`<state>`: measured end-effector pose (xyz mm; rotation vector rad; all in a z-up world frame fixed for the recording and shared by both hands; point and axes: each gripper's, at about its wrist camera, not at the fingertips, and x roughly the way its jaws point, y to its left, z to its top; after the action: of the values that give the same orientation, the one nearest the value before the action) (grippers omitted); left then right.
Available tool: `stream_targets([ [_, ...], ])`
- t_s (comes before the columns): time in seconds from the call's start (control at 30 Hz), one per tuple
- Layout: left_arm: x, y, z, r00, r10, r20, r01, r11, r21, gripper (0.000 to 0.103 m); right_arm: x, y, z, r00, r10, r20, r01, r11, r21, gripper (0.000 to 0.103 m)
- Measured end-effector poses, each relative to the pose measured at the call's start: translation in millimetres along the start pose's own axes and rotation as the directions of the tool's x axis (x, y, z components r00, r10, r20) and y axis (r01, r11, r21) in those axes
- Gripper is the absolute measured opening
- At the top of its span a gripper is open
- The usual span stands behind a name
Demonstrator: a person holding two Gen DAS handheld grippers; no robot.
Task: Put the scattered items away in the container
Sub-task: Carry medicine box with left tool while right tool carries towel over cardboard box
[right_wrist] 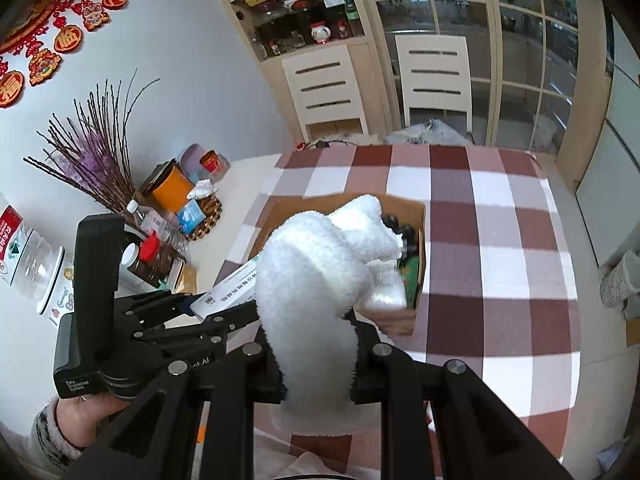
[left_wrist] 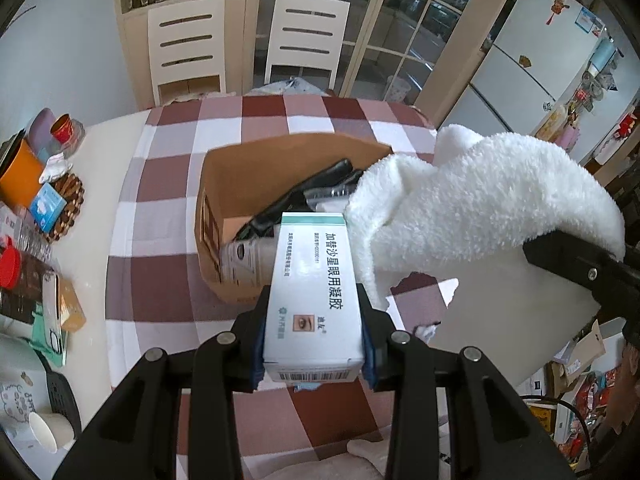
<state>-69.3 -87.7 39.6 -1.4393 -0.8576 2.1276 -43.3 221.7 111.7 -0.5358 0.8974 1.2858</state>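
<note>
Left of the cardboard box (left_wrist: 244,184), along the bare counter (left_wrist: 100,184) edge: an orange container (left_wrist: 18,180), a red cup (left_wrist: 64,130), a small blue packet (left_wrist: 48,206) on a woven mat, and a red-capped jar (left_wrist: 10,266). Box sits on the checked cloth (left_wrist: 168,184), open top, dark items (left_wrist: 320,188) and a pale carton lying inside.

Left claw (left_wrist: 314,336) is clamped on a white medicine box (left_wrist: 314,296), pads pressing its two long sides. Medicine box is off the cloth, its far end over the near edge of the cardboard box.

Right of the cardboard box in the left wrist view: a white fluffy towel (left_wrist: 480,200), hanging in the air and overlapping the box's right rim. Right claw (right_wrist: 316,376) is closed on the towel's lower part; in the right wrist view the towel (right_wrist: 320,264) rises between the fingers and covers much of the cardboard box (right_wrist: 400,320). A hand (right_wrist: 86,420) with a fuzzy sleeve holds the left gripper's handle.
</note>
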Motion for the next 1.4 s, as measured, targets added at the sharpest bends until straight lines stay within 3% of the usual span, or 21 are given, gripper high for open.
stream_targets([
  [0.47,5.5,19.1,51.4,0.999,-0.009,0.040,0.008,1.000,0.001,0.037,18.1,4.3,53.8,0.998,-0.038,0.050,0.038,0.999,0.000,0.020],
  [0.87,33.7,37.8,81.5,1.000,0.000,0.025,0.001,1.000,-0.031,0.037,59.0,-4.6,90.4,0.998,-0.062,0.023,0.061,0.998,0.029,0.020],
  [1.4,77.1,41.2,69.1,0.998,0.004,-0.065,-0.009,0.996,-0.084,0.037,106.1,-19.8,76.8,0.991,-0.065,-0.114,0.078,0.990,0.117,0.020],
])
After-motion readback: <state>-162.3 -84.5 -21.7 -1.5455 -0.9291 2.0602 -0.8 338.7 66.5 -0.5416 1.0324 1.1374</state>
